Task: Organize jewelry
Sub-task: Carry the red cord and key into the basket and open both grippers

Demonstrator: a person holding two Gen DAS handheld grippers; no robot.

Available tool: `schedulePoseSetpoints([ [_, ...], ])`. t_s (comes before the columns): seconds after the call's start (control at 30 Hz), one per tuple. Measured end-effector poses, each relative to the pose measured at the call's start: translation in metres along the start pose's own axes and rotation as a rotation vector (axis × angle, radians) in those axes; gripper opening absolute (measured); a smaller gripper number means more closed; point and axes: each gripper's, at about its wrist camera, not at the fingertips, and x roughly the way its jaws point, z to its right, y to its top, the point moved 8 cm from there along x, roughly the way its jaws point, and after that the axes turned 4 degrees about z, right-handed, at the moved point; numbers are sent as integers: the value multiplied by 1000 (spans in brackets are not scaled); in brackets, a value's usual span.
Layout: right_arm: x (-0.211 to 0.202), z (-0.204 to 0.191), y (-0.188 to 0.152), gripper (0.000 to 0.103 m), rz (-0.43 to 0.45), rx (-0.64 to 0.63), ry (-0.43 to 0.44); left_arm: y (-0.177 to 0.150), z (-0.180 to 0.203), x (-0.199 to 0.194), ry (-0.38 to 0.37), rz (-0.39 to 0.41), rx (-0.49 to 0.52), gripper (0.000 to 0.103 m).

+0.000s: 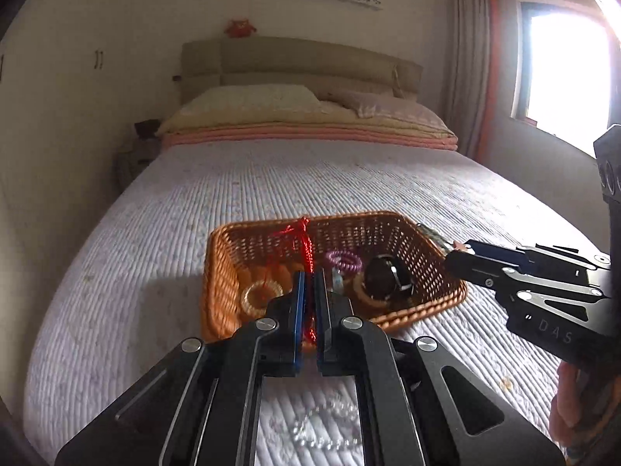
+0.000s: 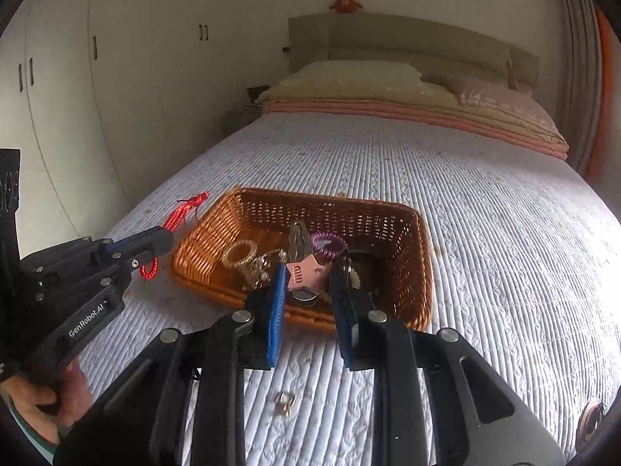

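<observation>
My left gripper [image 1: 309, 273] is shut on a red cord bracelet [image 1: 304, 240], whose knotted end sticks up past the pads; the right wrist view shows the cord [image 2: 182, 209] hanging off that gripper [image 2: 167, 240], left of the basket. An orange wicker basket [image 1: 368, 229] lies on the bed just beyond. My right gripper [image 2: 308, 272] is shut on a pink star keychain [image 2: 304, 272] with keys [image 2: 298, 239], held over the basket [image 2: 411, 272]. Inside lie a yellow ring [image 2: 240, 252], a purple coil tie [image 2: 328, 244] and a dark round piece [image 1: 388, 275].
A clear bead bracelet [image 1: 326, 423] lies on the white quilt [image 1: 155, 233] under my left gripper. A small metal piece [image 2: 285, 402] and a round item [image 2: 590, 419] rest on the quilt near me. Pillows [image 1: 271, 108] and the headboard are far off. A hand [image 2: 46, 400] holds each tool.
</observation>
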Motion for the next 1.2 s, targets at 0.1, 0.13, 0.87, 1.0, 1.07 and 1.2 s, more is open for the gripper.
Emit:
schedulePoseSetpoints([
  [0.1, 36, 11, 16, 20, -40, 37, 16, 7, 0, 39, -1, -22, -8, 2],
  [0.13, 49, 14, 19, 20, -59, 48, 25, 7, -1, 51, -2, -29, -9, 2],
  [0.87, 149, 28, 0, 21, -236, 97, -17, -27, -18, 117, -44, -165, -58, 8],
  [1.0, 139, 33, 4, 38, -224, 104, -18, -23, -20, 105, -50, -142, -79, 23],
  [1.07, 129, 36, 6, 50, -203, 104, -24, -18, -19, 95, -58, -126, -89, 27],
  [1.2, 102, 33, 4, 50, -184, 121, 14, -7, -16, 61, -82, -72, -109, 36],
])
